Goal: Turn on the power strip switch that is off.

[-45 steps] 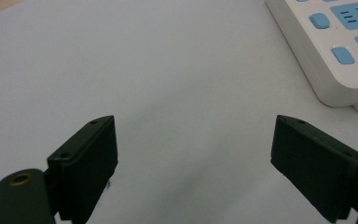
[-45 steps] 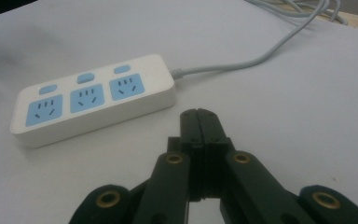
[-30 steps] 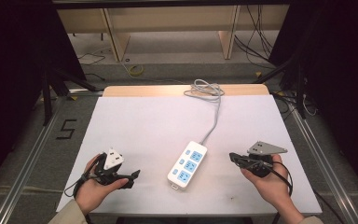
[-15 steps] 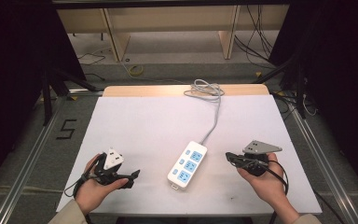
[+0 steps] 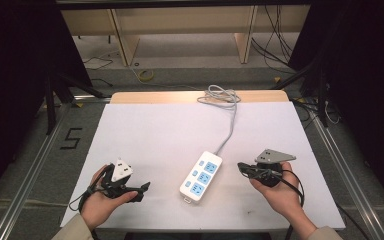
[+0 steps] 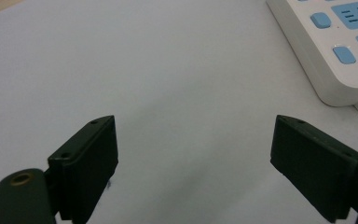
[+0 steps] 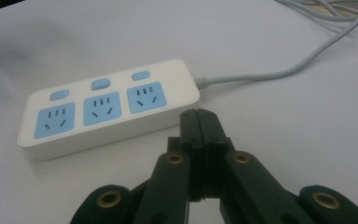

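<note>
Here the power strip [image 5: 201, 176] lies flat on the white tabletop [image 5: 155, 135], between the two claws and touching neither. It is white with three blue sockets and three small blue buttons. Its grey cord [image 5: 228, 127] runs away from both claws to the far edge of the tabletop, where it lies in loops.

The right claw [image 5: 242, 166] is just beside the power strip and points at it. In the right gripper view its two black jaws are pressed together with nothing between them, and the power strip [image 7: 107, 105] sits right past their tips.

The left claw [image 5: 141, 189] is on the other side, a bit farther off. In the left gripper view its jaws are spread wide over bare tabletop, and an end of the power strip [image 6: 335, 46] shows ahead and off to one side.
</note>
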Demonstrator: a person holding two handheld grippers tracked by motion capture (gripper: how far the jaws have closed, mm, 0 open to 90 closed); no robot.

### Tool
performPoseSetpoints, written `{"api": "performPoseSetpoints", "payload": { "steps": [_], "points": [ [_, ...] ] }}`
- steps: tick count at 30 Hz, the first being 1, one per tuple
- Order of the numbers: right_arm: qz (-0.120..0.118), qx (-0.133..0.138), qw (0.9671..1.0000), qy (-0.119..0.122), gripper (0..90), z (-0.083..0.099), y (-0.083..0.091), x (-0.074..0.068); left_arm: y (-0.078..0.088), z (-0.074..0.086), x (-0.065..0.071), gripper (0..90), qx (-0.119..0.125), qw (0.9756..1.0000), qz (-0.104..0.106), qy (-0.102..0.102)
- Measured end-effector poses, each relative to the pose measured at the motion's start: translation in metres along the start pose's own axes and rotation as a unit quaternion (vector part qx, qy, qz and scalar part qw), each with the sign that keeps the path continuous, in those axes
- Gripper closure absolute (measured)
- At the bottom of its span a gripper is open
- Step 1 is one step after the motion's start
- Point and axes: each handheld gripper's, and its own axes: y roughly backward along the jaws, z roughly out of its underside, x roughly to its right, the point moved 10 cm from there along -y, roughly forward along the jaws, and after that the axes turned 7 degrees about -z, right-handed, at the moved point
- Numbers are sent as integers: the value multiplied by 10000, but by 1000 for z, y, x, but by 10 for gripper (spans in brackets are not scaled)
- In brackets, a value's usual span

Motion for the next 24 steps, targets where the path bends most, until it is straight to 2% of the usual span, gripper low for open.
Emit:
{"api": "performPoseSetpoints", "payload": {
  "steps": [24],
  "points": [
    [-129, -83, 9998, 109, 900, -12, -16, -7, 0, 0, 0, 144, -2, 10000, 7, -6]
  ]
}}
